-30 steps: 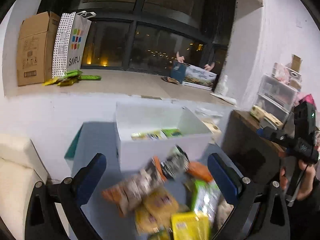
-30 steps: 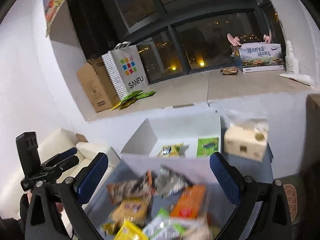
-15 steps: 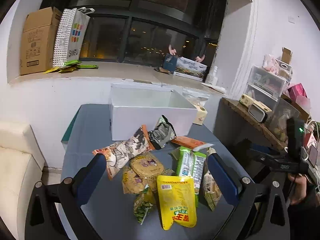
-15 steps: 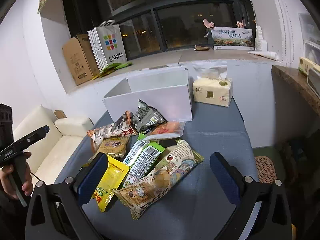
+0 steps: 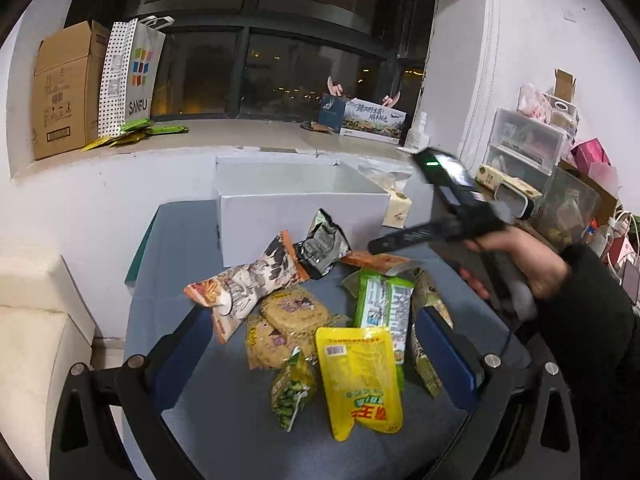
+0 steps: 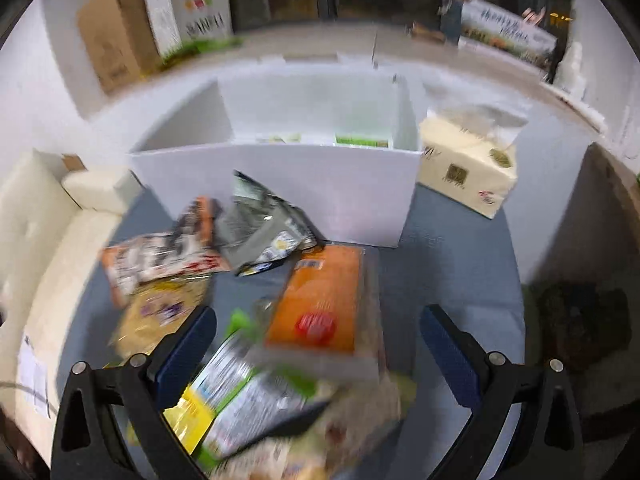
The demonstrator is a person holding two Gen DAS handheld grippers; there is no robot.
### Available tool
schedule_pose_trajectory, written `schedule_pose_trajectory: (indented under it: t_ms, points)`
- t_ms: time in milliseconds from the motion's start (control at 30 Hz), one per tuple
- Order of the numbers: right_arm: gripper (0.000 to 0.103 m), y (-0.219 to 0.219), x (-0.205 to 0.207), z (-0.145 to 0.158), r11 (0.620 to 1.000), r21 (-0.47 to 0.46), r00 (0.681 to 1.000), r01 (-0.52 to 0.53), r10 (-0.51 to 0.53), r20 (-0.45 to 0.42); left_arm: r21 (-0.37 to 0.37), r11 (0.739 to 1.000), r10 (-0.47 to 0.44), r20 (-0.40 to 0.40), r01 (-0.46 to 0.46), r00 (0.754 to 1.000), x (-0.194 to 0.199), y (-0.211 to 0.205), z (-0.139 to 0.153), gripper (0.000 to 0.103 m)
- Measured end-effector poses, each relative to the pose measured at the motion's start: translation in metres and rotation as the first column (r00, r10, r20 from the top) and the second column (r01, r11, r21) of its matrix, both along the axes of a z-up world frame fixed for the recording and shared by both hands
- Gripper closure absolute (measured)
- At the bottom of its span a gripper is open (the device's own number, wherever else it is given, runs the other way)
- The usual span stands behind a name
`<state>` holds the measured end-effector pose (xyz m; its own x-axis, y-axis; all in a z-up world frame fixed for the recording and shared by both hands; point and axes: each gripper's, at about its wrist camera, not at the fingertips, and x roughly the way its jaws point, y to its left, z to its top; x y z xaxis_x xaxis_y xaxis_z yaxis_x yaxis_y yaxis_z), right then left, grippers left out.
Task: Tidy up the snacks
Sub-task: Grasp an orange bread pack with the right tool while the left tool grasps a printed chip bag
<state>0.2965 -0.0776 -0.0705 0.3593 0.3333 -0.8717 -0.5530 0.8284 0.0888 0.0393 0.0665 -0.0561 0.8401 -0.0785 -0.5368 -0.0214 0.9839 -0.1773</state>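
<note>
Right now both claws hang above the heap of snacks on the grey table (image 5: 168, 320), and neither one grips anything. The left claw (image 5: 316, 350) is spread wide, its blue pads (image 5: 182, 354) set to either side of the pile without touching a packet. Between them, low in the left view, lies the yellow pouch (image 5: 358, 376), flat and face up, with a small green packet (image 5: 292, 390) just beside it on the left and two round cracker packs (image 5: 288, 320) overlapping behind. A green-and-white bag (image 5: 384, 304) lies lengthwise next to the yellow pouch. Further back, a long orange-ended bag (image 5: 248, 284) and a crumpled grey bag (image 5: 322, 246) lean close to the front wall of the white box (image 5: 300, 220).

The right claw (image 6: 318, 352), also released and wide, sits lower and nearer the pile. Its view is blurred. An orange packet (image 6: 320, 304) lies directly between its fingers, a little ahead of the tips, resting on top of other bags. I cannot tell whether the pads touch anything. Inside the white box, at least two packets (image 6: 360, 140) lie at the bottom near the far wall. A tissue pack (image 6: 464, 168) stands just right of the box.

From the left view, the right hand (image 5: 516, 256) holds its tool over the table's right side.
</note>
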Motion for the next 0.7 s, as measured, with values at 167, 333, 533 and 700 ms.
schedule_pose_trajectory:
  t_ms: [167,333,533,700]
  points:
    - [0.000,0.028,0.035,-0.038,0.993,-0.117,0.991,0.002,-0.018,-0.133,0.000,1.000,-0.003,-0.004,0.003,1.000,-0.007,0.006,-0.005,0.000]
    - [0.003,0.040,0.039,-0.059,0.984,-0.177,0.982,-0.034,0.000,-0.188,-0.011,1.000,0.006,-0.012,-0.006,1.000,-0.009,0.010,-0.010,0.000]
    - [0.039,0.030,0.036,-0.050,0.989,-0.142,0.981,-0.050,0.022,-0.192,-0.018,1.000,0.011,-0.011,-0.011,1.000,-0.008,0.013,-0.011,0.000]
    - [0.042,0.003,0.031,-0.029,0.996,-0.077,0.982,-0.049,0.035,-0.184,-0.005,1.000,-0.005,-0.026,0.004,1.000,-0.003,0.011,-0.015,0.000]
